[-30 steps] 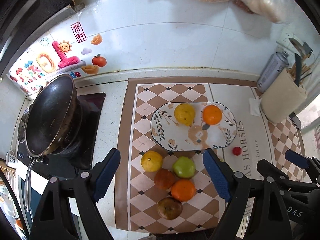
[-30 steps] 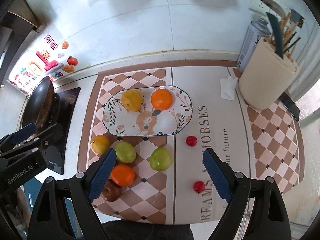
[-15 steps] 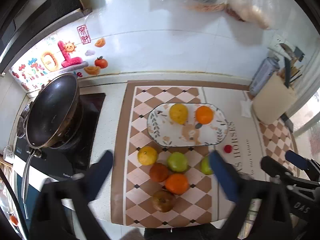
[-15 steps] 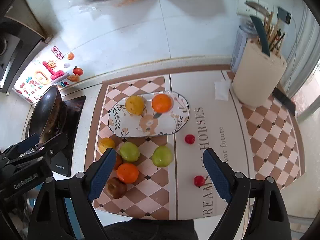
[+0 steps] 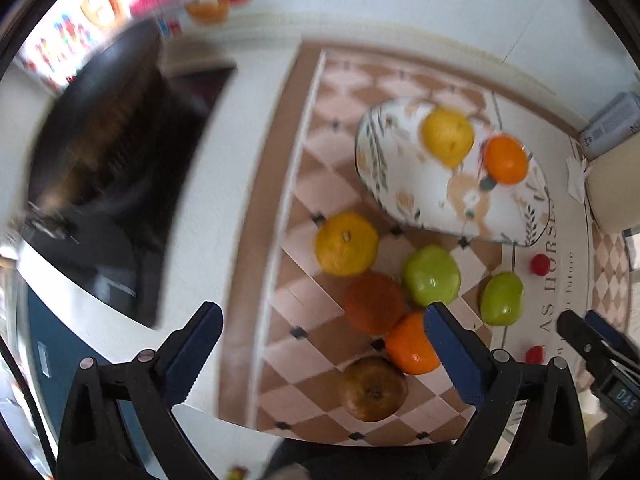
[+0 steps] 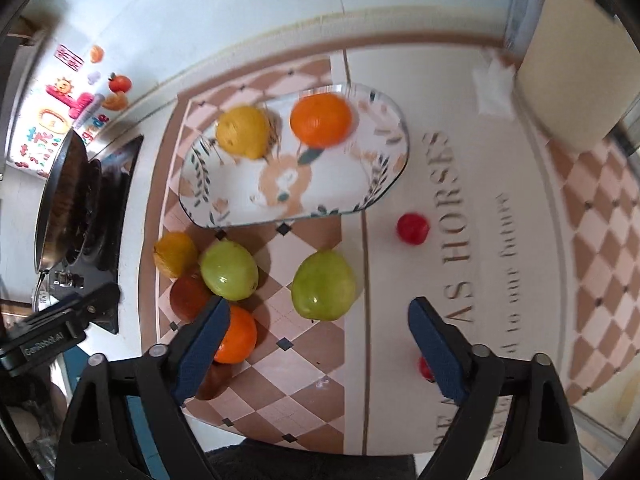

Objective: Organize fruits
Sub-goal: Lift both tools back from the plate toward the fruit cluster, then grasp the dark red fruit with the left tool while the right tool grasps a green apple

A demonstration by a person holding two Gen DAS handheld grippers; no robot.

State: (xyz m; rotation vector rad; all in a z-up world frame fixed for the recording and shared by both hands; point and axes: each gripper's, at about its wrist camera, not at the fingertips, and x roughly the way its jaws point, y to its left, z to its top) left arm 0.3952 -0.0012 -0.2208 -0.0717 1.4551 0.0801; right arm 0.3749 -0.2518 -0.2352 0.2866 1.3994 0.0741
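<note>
Two hand-held grippers hung over a kitchen surface covered by a brown-and-cream checked mat (image 6: pixel 316 364). The left gripper (image 5: pixel 320 344), its blue-padded jaws spread wide after just opening further, grasped nothing. The right gripper (image 6: pixel 320 340) had just been narrowing its jaws, yet they stood apart and empty, a green apple (image 6: pixel 323 285) lying on the mat just ahead of the gap, untouched. An oval floral-patterned plate (image 6: pixel 372 184) carried a yellow citrus fruit (image 6: pixel 243 131) and an orange (image 6: pixel 321 120). Beside the plate on the mat lay a cluster: a yellow-orange mandarin (image 5: pixel 346 243), a second green apple (image 5: pixel 431 275), a dark orange fruit (image 5: pixel 374 302), a bright orange (image 5: pixel 411 346) and a brown apple (image 5: pixel 373 388). Two small red fruits (image 6: pixel 413 228) sat apart on the mat's lettered panel. A black wok (image 6: pixel 66 200) stood on the stove at left.
</note>
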